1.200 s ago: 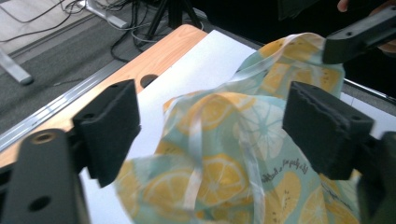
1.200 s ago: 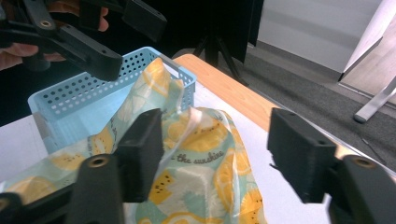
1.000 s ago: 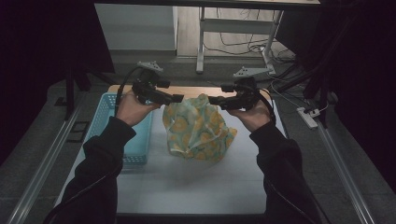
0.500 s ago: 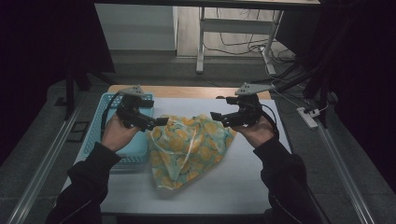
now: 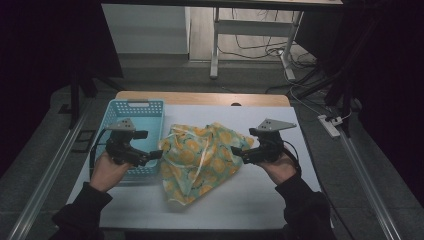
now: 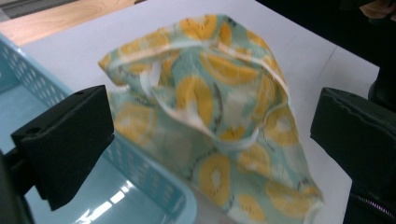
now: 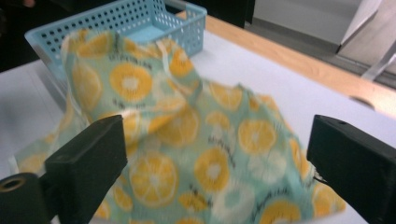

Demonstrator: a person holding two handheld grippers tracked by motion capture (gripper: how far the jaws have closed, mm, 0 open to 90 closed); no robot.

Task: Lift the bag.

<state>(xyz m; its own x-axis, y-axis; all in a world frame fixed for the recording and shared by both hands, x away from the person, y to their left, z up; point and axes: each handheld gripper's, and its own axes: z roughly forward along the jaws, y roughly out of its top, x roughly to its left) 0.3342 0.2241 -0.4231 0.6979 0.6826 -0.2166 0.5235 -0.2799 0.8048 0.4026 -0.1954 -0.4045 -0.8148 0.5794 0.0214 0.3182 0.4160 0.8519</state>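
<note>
Cloth (image 5: 202, 157) lies loose between my wide-open, empty left gripper (image 5: 159, 154) and right gripper (image 5: 235, 153); its nine-o'clock edge could snag the basket (image 5: 131, 107).

The cloth (image 7: 205, 154) with the orange-slice print carries small dark lettering between the fruit slices, seen in the right gripper view, but it is too blurred to read. No other text, label, brand, number or sign can be read.
</note>
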